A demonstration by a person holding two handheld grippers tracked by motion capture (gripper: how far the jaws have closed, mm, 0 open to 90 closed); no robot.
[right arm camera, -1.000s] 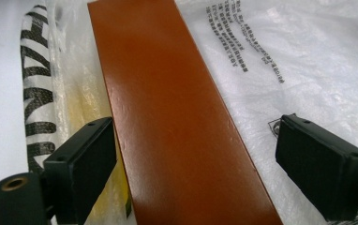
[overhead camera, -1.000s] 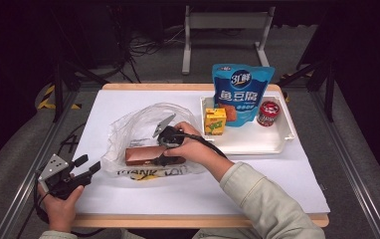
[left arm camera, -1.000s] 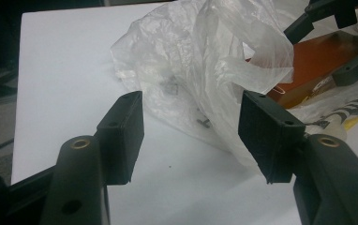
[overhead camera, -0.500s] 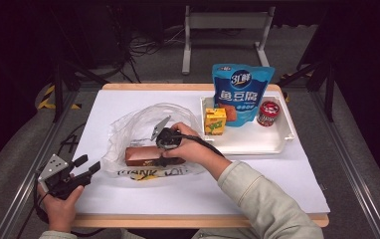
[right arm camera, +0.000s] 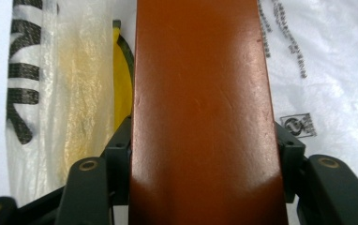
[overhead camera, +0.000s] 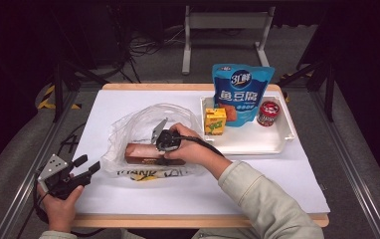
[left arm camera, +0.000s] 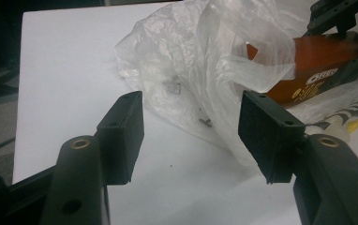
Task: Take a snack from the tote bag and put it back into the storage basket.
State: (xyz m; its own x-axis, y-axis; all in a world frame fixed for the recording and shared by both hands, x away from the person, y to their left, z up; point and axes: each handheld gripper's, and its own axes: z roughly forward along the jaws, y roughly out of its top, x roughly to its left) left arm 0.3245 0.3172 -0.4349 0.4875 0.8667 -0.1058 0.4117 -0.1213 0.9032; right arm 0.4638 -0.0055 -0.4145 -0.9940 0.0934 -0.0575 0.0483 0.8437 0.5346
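Observation:
A long brown box [overhead camera: 141, 152] lies on the white table mat, partly inside a crumpled clear plastic bag [overhead camera: 133, 124]. My right gripper [overhead camera: 164, 152] comes down on the box. In the right gripper view its jaws have just been closing, and both pads now touch the sides of the brown box [right arm camera: 200, 70]. My left gripper [overhead camera: 88, 164] is held near the front left corner of the table, apart from the bag. In the left gripper view its jaws stand open with nothing between them, facing the plastic bag [left arm camera: 205, 61] and the brown box [left arm camera: 308, 61] farther off.
A white tray [overhead camera: 277, 144] at the back right holds a blue pouch [overhead camera: 240, 92], a yellow juice carton [overhead camera: 215, 121] and a red can [overhead camera: 268, 112]. The bag's printed flap lies flat in front of the box. A sleeve reaches in from the bottom right.

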